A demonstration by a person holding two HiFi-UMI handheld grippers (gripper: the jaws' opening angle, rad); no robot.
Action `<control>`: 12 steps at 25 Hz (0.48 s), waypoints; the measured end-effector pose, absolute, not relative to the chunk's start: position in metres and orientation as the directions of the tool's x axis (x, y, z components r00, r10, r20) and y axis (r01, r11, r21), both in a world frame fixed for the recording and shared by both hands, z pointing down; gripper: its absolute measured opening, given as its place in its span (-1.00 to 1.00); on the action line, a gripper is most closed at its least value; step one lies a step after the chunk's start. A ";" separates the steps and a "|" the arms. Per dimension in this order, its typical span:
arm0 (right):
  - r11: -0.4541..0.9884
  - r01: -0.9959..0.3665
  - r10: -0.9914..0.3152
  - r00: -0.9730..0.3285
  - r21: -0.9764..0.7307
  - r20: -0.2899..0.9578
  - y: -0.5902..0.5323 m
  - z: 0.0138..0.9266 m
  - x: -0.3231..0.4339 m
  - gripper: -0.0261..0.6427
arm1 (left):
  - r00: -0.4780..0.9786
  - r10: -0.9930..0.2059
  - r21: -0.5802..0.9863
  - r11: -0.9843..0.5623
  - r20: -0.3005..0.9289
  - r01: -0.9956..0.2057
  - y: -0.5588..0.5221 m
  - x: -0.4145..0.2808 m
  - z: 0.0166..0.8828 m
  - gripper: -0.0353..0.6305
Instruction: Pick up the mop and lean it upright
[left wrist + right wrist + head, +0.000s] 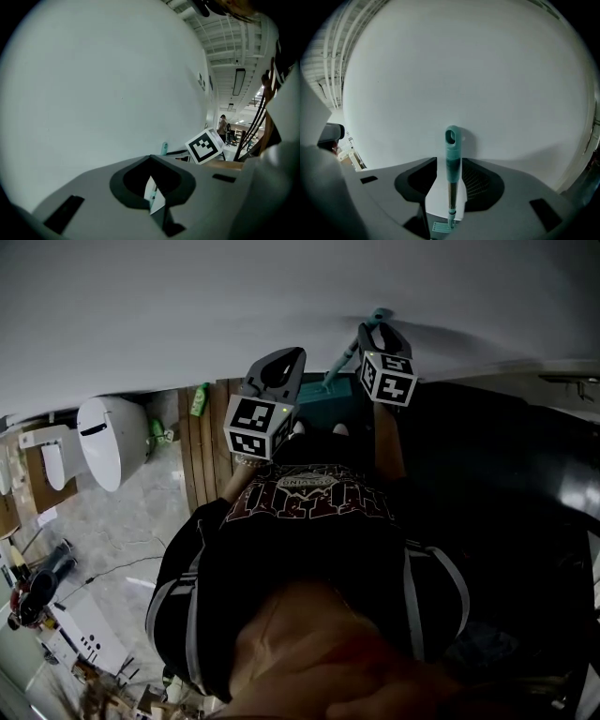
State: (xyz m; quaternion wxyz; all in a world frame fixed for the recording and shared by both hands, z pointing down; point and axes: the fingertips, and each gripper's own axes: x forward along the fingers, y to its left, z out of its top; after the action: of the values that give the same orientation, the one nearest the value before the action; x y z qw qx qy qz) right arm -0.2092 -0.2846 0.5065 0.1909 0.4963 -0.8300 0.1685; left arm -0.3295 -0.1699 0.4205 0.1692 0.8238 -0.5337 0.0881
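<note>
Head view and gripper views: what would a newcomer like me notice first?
A teal mop handle with a hanging hole at its top stands upright by the plain white wall, between the open jaws of the right claw. In the head view, a white toilet stands at the left.

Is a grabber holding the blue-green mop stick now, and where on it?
Nothing is held. The teal, loop-topped mop handle stands loose between the right gripper's open jaws, leaning on the white wall.
</note>
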 end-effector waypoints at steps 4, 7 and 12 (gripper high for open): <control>0.436 -0.896 -0.763 -0.420 -0.090 0.492 -0.293 0.512 -0.211 -0.45 | 0.395 -0.858 0.195 -0.347 0.329 -0.917 -0.173 -0.336 0.419 -0.76; 0.415 -0.906 -0.772 -0.398 -0.081 0.496 -0.303 0.515 -0.214 -0.45 | 0.386 -0.858 0.203 -0.334 0.339 -0.921 -0.176 -0.345 0.422 -0.76; 0.382 -0.923 -0.797 -0.360 -0.058 0.485 -0.307 0.516 -0.208 -0.56 | 0.372 -0.863 0.202 -0.319 0.341 -0.926 -0.179 -0.349 0.422 -0.76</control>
State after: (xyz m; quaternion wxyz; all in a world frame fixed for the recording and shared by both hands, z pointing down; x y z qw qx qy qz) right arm -0.2081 -0.3072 0.5160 0.1929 0.5317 -0.8085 0.1625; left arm -0.3495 -0.1789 0.4225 0.1834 0.8077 -0.5538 0.0852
